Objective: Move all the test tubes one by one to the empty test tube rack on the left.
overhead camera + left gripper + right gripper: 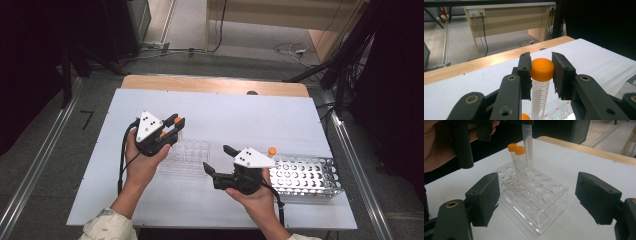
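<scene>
Orange cap marks the tube clenched in the left claw, pads pressing the cap from both sides; tube hangs upright below the jaws, long axis vertical, cap up, graduated clear body pointing down. In the right gripper view its lower end sits over a hole at the far side of the clear acrylic rack, whether it touches the rack I cannot tell. Two more orange-capped tubes stand upright in the rack just beside the held one, on the side nearer the left hand. Right claw released, jaws wide apart with nothing between them, aimed at the clear rack from nearby. A perforated metal rack lies behind the right claw, one orange-capped tube standing at its near end. White surface under all, wooden edge beyond the left claw.
</scene>
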The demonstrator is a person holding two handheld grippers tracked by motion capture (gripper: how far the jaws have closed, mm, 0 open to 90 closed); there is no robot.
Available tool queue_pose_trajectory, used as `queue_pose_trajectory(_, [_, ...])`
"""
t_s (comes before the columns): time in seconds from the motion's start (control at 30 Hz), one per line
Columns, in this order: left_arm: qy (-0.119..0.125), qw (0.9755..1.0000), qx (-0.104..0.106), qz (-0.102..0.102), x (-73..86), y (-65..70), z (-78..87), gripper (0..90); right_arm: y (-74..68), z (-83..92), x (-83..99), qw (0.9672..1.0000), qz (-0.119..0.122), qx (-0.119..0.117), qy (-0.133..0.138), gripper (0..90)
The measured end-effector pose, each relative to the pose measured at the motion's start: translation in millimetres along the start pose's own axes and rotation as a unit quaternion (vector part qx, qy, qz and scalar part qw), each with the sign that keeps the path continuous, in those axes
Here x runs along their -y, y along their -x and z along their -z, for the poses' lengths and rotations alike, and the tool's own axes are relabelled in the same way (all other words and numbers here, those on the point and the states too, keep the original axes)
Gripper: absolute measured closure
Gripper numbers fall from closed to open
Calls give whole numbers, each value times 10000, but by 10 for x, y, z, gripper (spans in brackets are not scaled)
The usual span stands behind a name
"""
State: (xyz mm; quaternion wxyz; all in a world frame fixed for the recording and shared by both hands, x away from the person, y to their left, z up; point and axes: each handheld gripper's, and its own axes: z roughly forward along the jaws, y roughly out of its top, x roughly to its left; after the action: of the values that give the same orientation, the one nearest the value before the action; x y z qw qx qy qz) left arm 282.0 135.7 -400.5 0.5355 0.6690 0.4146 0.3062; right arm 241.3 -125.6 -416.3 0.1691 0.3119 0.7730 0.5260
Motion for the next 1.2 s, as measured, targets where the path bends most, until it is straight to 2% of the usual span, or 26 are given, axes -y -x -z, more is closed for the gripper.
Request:
queue_pose_trajectory(0.2, [-84, 10000, 17, 17, 77, -1, -24, 707, 3, 12, -4, 10000, -26, 0, 37, 185])
queue_pose_trajectory(0.4, [-266, 9996, 3, -95, 171, 26, -61, 705, -8, 6, -3, 10000, -30, -24, 38, 185])
queue_pose_trajectory(0.57, [-401, 9992, -28, -66, 266, 16, -85, 703, -3, 11, -2, 10000, -18, -41, 46, 185])
queue_pose_trajectory(0.83, [-455, 9989, -35, -138, 310, 35, -89, 685, -3, 13, 6, 10000, -50, -42, 36, 185])
queue_pose_trajectory(0.97, [-405, 9991, 47, -68, 300, 40, -81, 541, -4, 13, 7, 10000, -48, -42, 33, 185])
queue_pose_trajectory(1.07, [-408, 9991, 116, 15, 288, 56, -74, 399, -1, 17, 6, 10000, -53, -36, 36, 185])
queue_pose_trajectory(1.2, [-444, 9982, 310, 274, 268, 78, -62, 206, 1, 26, 2, 10000, -40, -41, 48, 184])
